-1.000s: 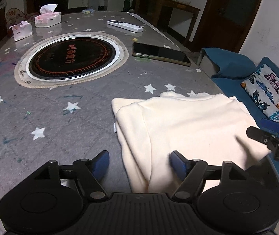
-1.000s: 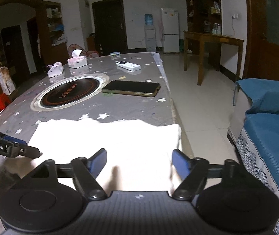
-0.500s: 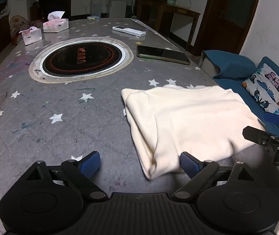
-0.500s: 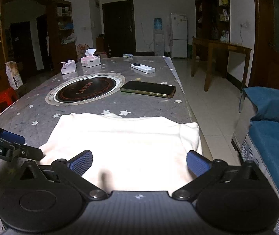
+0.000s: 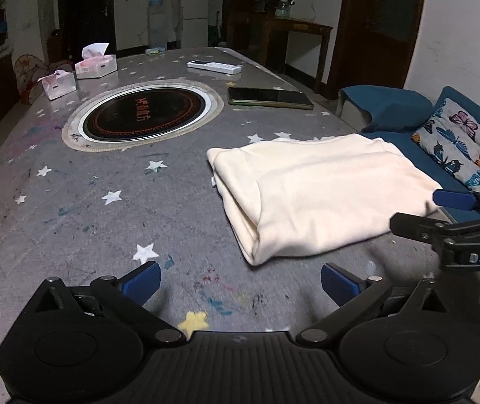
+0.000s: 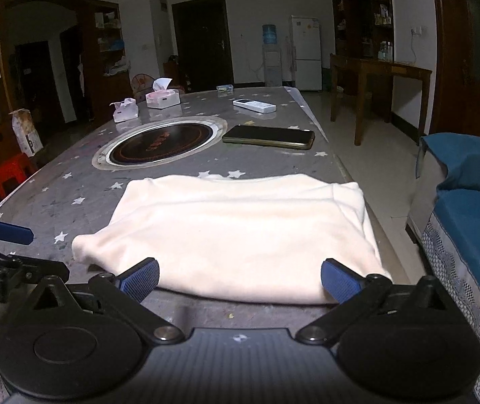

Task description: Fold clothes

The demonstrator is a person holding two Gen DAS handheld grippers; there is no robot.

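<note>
Bare tabletop (image 5: 71,208) straight ahead of and left of the left gripper (image 5: 240,282), open to pass as far as the round inset hotplate (image 5: 144,116). To its right, blocked by the folded cream garment (image 5: 320,195) and the right gripper (image 5: 442,222) beside it. Beyond, dark phone (image 5: 268,97), remote (image 5: 214,66) and two tissue boxes (image 5: 95,65) in the way. Right of the right gripper (image 6: 240,279), table edge, floor gap, then blue sofa (image 6: 469,208).
</note>
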